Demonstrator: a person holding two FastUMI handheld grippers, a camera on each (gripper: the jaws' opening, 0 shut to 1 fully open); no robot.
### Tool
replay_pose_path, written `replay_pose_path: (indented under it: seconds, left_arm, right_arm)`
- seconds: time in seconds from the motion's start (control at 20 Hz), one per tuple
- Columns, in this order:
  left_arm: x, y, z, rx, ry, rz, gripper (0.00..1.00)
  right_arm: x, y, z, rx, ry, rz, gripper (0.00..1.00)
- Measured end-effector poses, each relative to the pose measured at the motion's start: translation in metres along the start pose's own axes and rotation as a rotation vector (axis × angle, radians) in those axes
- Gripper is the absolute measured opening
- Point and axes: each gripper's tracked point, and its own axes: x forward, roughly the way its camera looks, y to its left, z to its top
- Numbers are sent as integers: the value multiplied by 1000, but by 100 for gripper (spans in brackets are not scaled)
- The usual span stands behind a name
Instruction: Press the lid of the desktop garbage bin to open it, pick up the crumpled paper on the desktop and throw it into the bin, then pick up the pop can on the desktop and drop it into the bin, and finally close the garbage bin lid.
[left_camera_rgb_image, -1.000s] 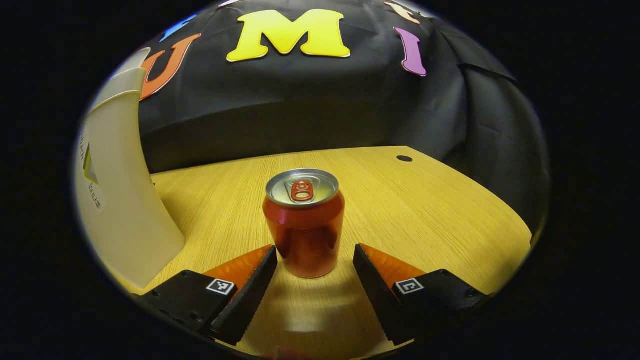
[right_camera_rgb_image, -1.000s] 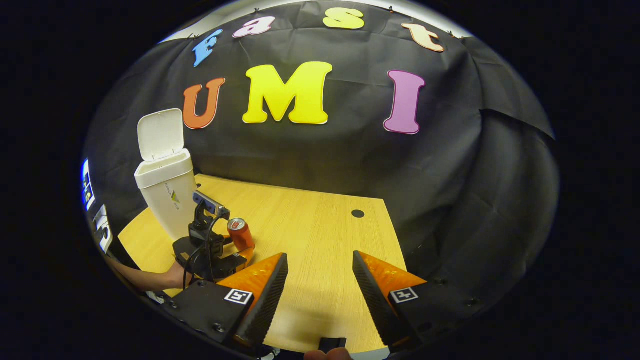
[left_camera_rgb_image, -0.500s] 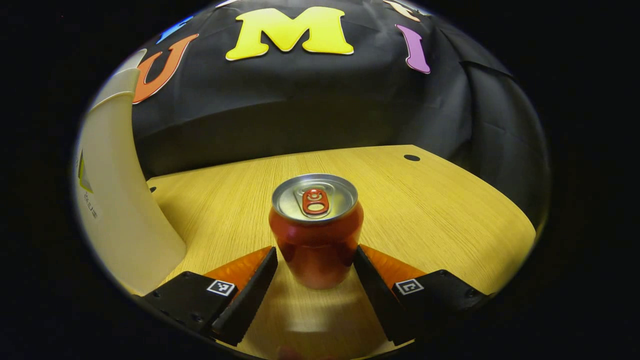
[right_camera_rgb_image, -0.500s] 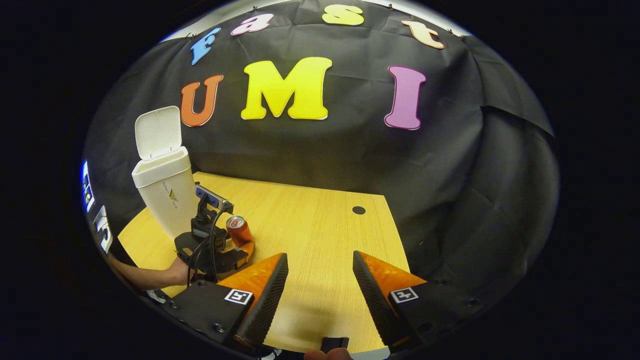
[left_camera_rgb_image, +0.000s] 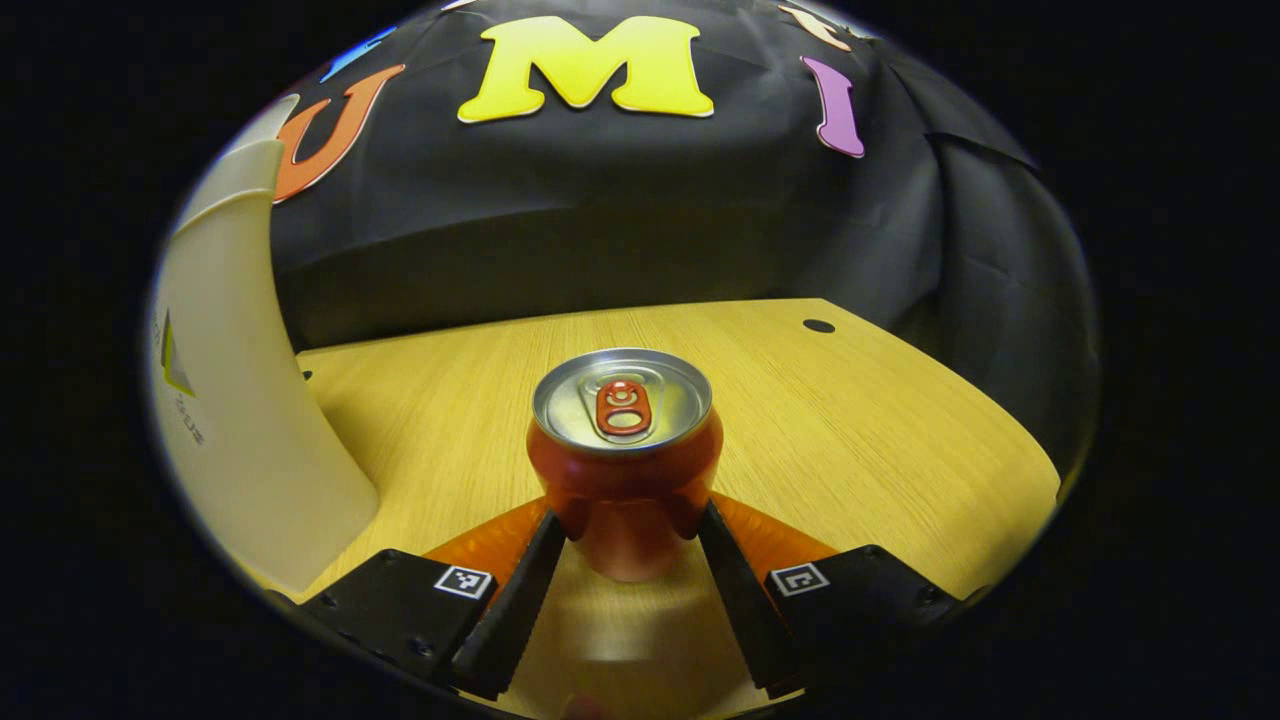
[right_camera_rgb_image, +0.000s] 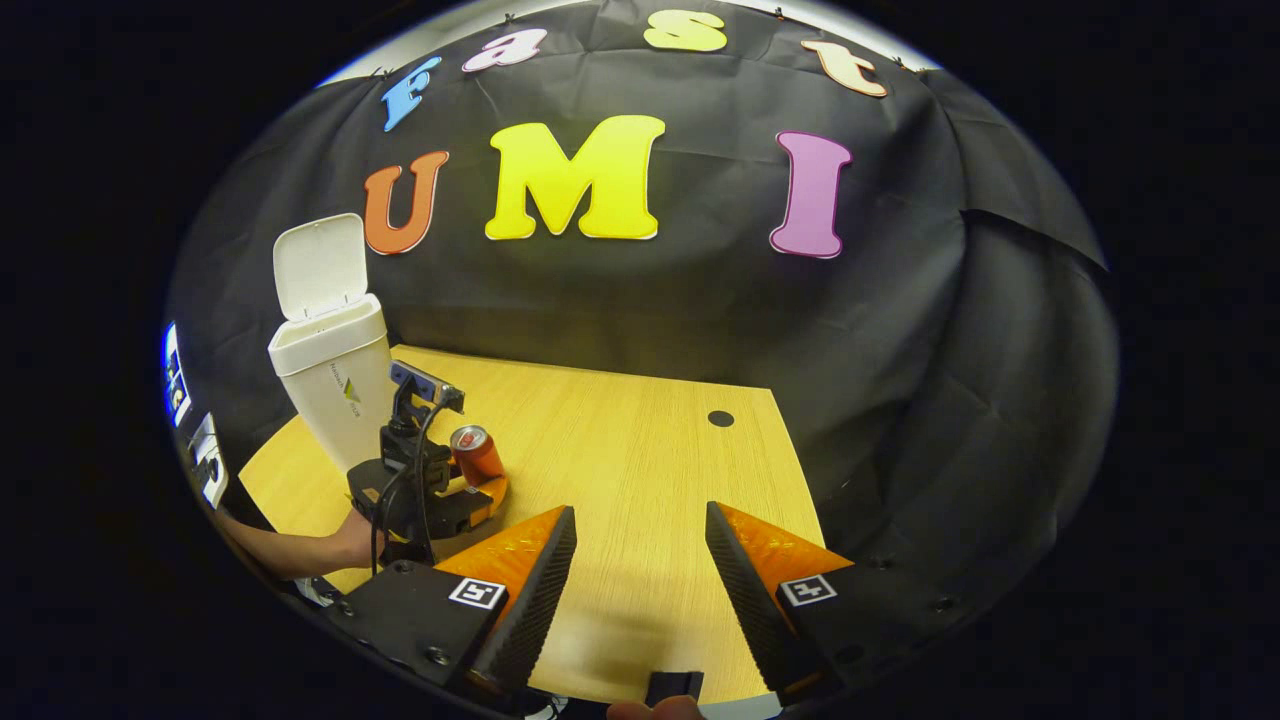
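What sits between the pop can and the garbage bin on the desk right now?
Bare wooden desk, seen in the left gripper view. The pop can stands upright, gripped by the left tool, with the garbage bin apart from it, lid open.

Red pop can upright, white bin open

The pop can (left_camera_rgb_image: 624, 462) stood upright on the desktop, silver top and red tab up. Left of it, the white bin (right_camera_rgb_image: 334, 386) stood nearby, its lid (right_camera_rgb_image: 318, 264) raised.
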Motion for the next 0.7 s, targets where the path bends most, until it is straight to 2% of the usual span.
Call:
replay_pose_path:
  seconds: [0.3,0.5,0.6,0.7]
  left_arm:
    - [-58,3,62,4,-78,9,85]
    - [-97,6,121,9,-163,11,85]
    - [-116,18,157,19,-220,40,85]
    - [-136,41,191,17,-272,104,85]
  right_arm:
    - [-14,9,11,25,-65,26,84]
    - [-25,4,16,34,-109,26,84]
    - [-29,0,22,48,-132,26,84]
    - [-30,-4,28,70,-155,24,84]
